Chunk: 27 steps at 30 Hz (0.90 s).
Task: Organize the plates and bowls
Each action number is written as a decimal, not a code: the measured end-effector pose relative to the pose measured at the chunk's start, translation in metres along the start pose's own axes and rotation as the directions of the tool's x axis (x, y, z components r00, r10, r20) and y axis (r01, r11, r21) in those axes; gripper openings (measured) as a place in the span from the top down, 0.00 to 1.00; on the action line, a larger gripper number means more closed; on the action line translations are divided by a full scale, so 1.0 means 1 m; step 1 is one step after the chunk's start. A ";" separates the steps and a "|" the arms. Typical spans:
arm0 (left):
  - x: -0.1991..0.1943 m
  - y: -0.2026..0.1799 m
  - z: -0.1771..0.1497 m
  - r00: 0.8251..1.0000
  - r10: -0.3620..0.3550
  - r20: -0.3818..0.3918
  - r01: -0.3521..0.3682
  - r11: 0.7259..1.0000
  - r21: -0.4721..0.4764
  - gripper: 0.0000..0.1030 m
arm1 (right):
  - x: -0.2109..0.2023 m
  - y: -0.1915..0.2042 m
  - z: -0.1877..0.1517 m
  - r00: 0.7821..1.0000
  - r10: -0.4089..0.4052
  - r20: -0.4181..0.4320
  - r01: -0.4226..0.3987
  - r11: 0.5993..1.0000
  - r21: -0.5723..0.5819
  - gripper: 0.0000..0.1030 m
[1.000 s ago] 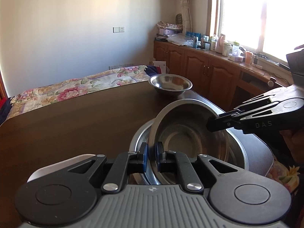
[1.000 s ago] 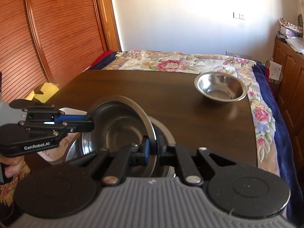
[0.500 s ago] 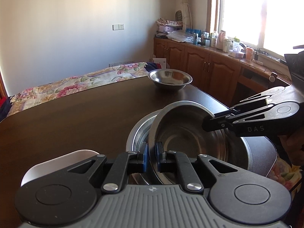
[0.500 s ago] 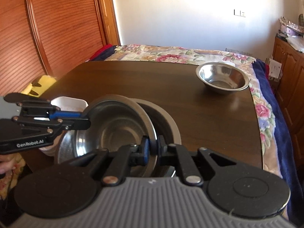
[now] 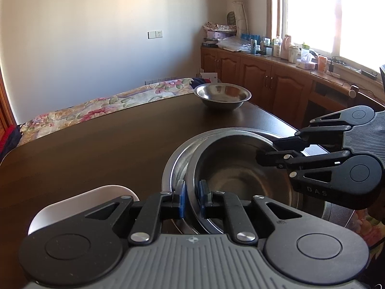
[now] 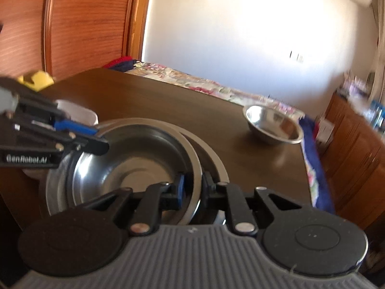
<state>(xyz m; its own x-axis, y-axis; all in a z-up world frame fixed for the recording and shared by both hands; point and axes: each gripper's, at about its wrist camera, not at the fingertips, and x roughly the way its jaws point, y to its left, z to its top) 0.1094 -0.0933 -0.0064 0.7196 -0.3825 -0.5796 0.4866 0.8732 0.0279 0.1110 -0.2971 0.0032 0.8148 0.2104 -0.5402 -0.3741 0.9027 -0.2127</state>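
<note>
Left wrist view: three steel bowls. Upper bowl (image 5: 240, 175) sits nested in larger bowl (image 5: 175, 166) at lower centre; left gripper (image 5: 191, 198) loosened, jaws parted around its near rim, right gripper (image 5: 262, 153) pinching its far rim. Third bowl (image 5: 222, 95) upper centre on dark table (image 5: 96, 149); white dish (image 5: 79, 198) lower left. Right wrist view, blurred: right gripper (image 6: 193, 190) straddles the rim, grip unclear; wooden door (image 6: 72, 24) upper left.

steel bowl (image 5: 243, 168) nested in wider steel bowl (image 5: 175, 166) | third bowl (image 5: 222, 95) apart
</note>
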 end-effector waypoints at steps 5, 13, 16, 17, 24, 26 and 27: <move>0.000 -0.002 -0.001 1.000 0.004 0.009 -0.003 1.000 -0.008 0.85 | 0.001 -0.002 0.001 1.000 0.004 0.004 -0.004 1.000 0.017 0.82; -0.002 0.001 0.000 1.000 -0.010 0.016 0.010 1.000 -0.017 0.81 | 0.001 -0.008 0.001 1.000 0.025 0.009 -0.026 0.998 0.063 0.82; -0.004 0.002 0.001 1.000 -0.009 0.025 0.010 1.000 -0.024 0.77 | 0.002 -0.011 0.002 0.999 0.039 0.007 -0.039 0.995 0.089 0.82; -0.005 0.002 0.001 1.000 -0.009 0.029 0.010 1.000 -0.026 0.77 | 0.003 -0.011 0.002 0.999 0.041 0.007 -0.042 0.995 0.093 0.82; -0.008 0.003 0.002 0.999 -0.007 0.040 0.008 1.000 -0.029 0.76 | 0.001 -0.016 0.004 0.999 0.049 0.015 -0.051 0.991 0.127 0.80; -0.009 0.004 0.005 0.999 -0.005 0.049 0.006 1.000 -0.029 0.71 | -0.001 -0.019 0.005 0.998 0.053 0.025 -0.056 0.988 0.146 0.80; -0.010 0.004 0.007 0.999 -0.004 0.054 0.005 1.000 -0.030 0.70 | -0.002 -0.020 0.005 0.998 0.055 0.030 -0.059 0.986 0.155 0.80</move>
<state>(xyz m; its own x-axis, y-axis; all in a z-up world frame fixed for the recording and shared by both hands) 0.1080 -0.0879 0.0052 0.7434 -0.4014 -0.5350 0.4756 0.8797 0.0009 0.1194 -0.3138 0.0129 0.8063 0.2706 -0.5260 -0.3480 0.9360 -0.0520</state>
